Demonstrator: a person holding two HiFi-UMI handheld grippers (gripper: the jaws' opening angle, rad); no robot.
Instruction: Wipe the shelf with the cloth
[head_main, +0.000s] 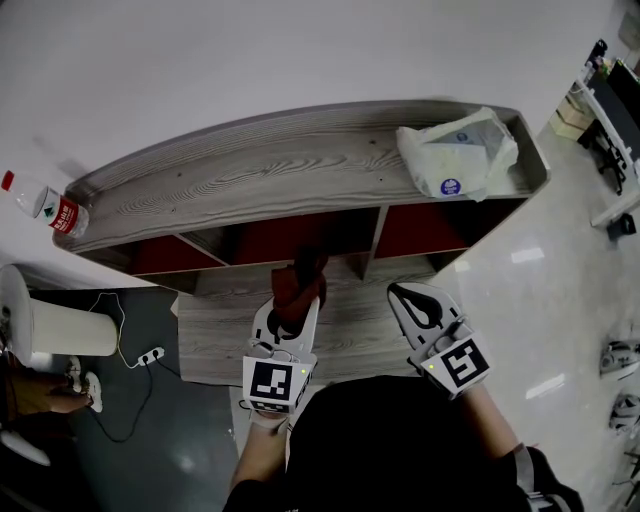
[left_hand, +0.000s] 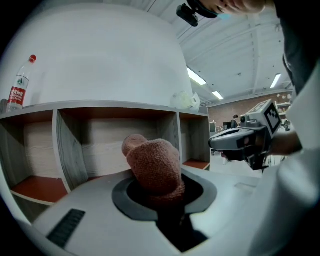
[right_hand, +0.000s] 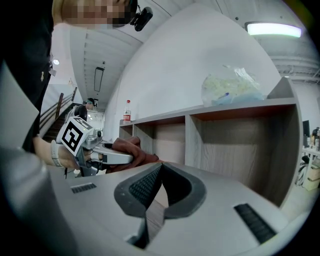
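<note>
While left gripper (left_hand: 160, 197) clamps rust-brown cloth (left_hand: 154, 162) at near side of shelf (head_main: 270, 175) middle compartment, cloth's lower end buried between jaws. Right gripper (right_hand: 159, 170) pinched closed, empty. Compartment interiors shadowed in head view.

Rust-brown cloth (head_main: 298, 285); grey woodgrain shelf (head_main: 250, 175), red compartment floors (left_hand: 37, 189); white bag (head_main: 455, 155).

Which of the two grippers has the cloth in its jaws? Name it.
The left gripper: its jaws are clamped on the reddish-brown cloth. The right gripper has its jaws together with nothing between them.
</note>
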